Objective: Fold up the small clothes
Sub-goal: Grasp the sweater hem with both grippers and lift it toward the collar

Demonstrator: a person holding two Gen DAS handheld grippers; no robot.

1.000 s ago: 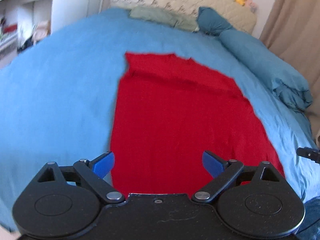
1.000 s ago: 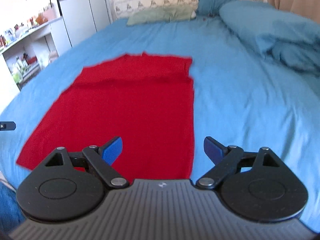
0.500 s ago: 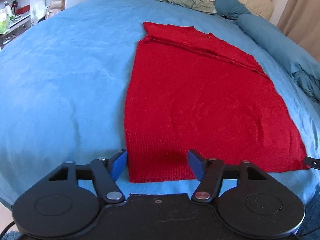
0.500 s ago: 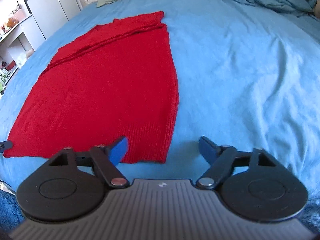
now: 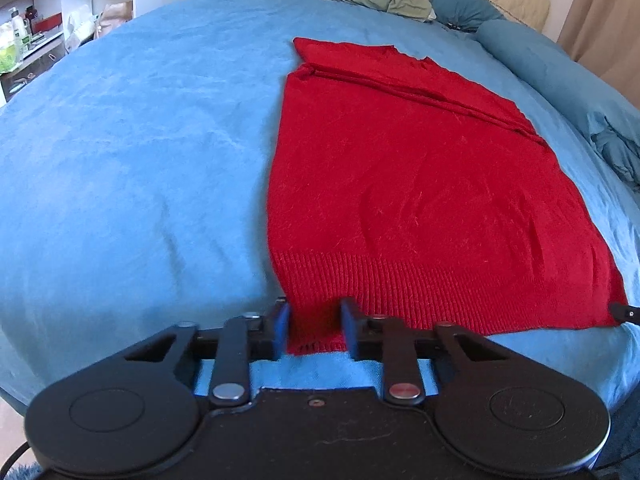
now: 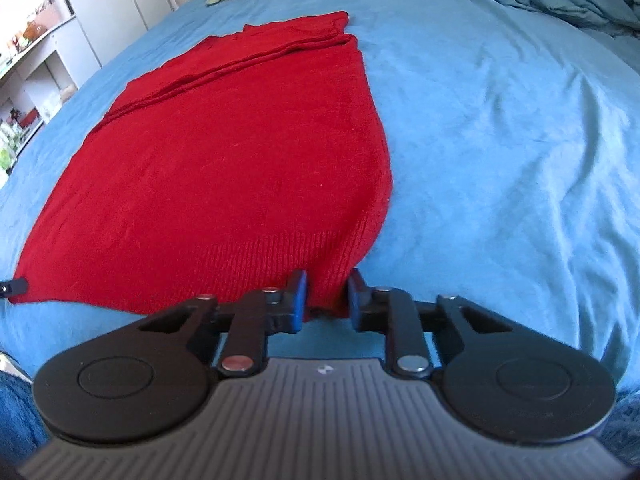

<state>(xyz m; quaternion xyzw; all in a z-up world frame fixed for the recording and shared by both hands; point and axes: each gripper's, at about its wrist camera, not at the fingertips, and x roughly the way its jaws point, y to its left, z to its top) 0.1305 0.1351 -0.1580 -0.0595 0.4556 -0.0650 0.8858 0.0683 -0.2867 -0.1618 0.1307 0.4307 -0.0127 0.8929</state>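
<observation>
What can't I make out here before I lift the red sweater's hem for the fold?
- Left wrist view: the hem corner of the red sweater inside the left hand-held gripper, whose jaws have just been closing, is partly hidden by its fingers.
- Right wrist view: the same at the right hand-held gripper.
- Both views: the sweater's underside and any sleeves folded under it.
- Shelf items: too small to identify.

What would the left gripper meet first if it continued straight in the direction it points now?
The left gripper points downward with its fingers closed on the near ribbed hem of the red sweater, so it would press that hem into the blue bedcover right beneath, as far as depth can be judged.
</observation>
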